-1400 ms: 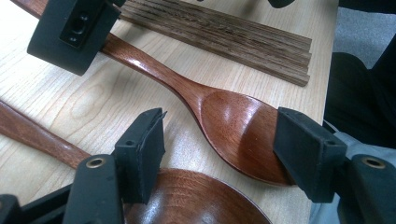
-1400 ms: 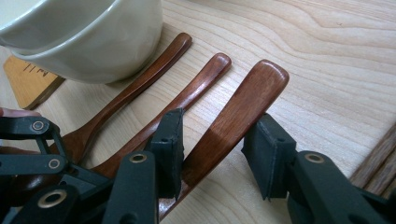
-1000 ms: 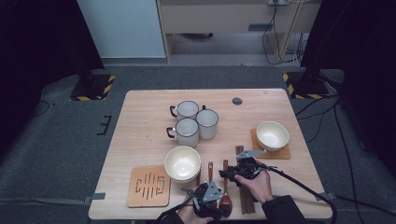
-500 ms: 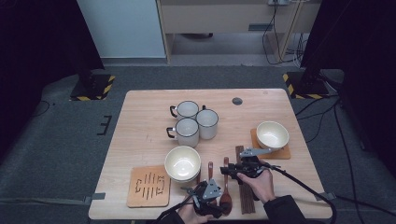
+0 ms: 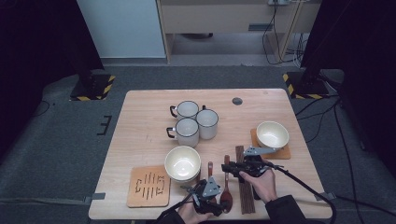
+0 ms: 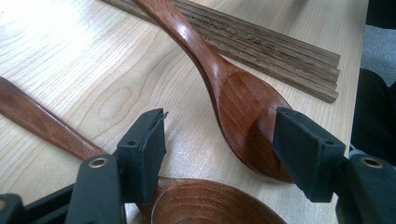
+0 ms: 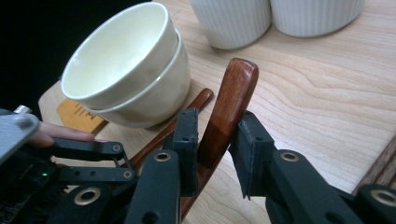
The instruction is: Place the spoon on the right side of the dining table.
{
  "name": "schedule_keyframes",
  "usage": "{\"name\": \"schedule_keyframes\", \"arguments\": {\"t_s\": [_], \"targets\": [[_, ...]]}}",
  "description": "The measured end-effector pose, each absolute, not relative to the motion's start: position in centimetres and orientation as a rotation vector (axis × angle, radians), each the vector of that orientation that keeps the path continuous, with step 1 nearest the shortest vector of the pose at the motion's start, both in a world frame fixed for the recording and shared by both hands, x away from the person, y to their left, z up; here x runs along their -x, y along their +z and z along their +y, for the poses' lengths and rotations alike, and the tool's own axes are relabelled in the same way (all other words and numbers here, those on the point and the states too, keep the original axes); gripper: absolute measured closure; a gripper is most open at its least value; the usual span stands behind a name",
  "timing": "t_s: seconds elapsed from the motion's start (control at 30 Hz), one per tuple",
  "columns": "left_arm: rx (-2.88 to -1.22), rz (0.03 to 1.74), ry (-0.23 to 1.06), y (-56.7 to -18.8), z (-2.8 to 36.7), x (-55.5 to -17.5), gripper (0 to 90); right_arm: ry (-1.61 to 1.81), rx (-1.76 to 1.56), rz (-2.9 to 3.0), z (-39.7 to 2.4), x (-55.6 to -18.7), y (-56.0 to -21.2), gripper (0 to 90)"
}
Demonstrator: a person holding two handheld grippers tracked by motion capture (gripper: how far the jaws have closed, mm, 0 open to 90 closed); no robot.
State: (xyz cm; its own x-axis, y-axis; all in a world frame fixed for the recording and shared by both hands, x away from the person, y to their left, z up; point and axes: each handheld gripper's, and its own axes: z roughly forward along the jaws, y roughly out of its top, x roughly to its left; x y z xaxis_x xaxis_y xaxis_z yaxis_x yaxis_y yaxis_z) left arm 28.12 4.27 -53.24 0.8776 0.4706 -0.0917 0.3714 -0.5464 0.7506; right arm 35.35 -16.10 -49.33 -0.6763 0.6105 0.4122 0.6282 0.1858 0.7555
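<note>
Two dark wooden spoons lie at the table's near edge. The right-hand spoon (image 5: 226,183) has its bowl (image 6: 243,112) between the pads of my open left gripper (image 6: 224,149) (image 5: 215,198); the right pad sits at the bowl's rim. Its handle (image 7: 229,93) slopes up off the table between the pads of my right gripper (image 7: 217,140) (image 5: 227,167). Those jaws have just been closing and stand close on both sides of the handle, a sliver apart. The second spoon (image 5: 210,170) (image 6: 42,121) lies just left of it.
A bundle of wooden chopsticks (image 5: 243,186) (image 6: 261,51) lies right of the spoons. Two stacked cream bowls (image 5: 182,163) (image 7: 126,70) stand left of them beside a patterned coaster (image 5: 149,185). Three white mugs (image 5: 194,119) stand mid-table. Another bowl (image 5: 272,134) sits on a coaster at the right.
The right gripper has edged slightly left over the spoon's handle. The left gripper and everything on the table have kept their places.
</note>
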Motion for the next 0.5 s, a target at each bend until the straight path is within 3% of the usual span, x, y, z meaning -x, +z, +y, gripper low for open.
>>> {"name": "schedule_keyframes", "arguments": {"t_s": [0.5], "targets": [[-2.203,0.616,0.155,-53.23,4.33,-28.28,34.2,-1.620,1.267,-2.350,-16.38,-35.03,-48.66,76.3]]}}
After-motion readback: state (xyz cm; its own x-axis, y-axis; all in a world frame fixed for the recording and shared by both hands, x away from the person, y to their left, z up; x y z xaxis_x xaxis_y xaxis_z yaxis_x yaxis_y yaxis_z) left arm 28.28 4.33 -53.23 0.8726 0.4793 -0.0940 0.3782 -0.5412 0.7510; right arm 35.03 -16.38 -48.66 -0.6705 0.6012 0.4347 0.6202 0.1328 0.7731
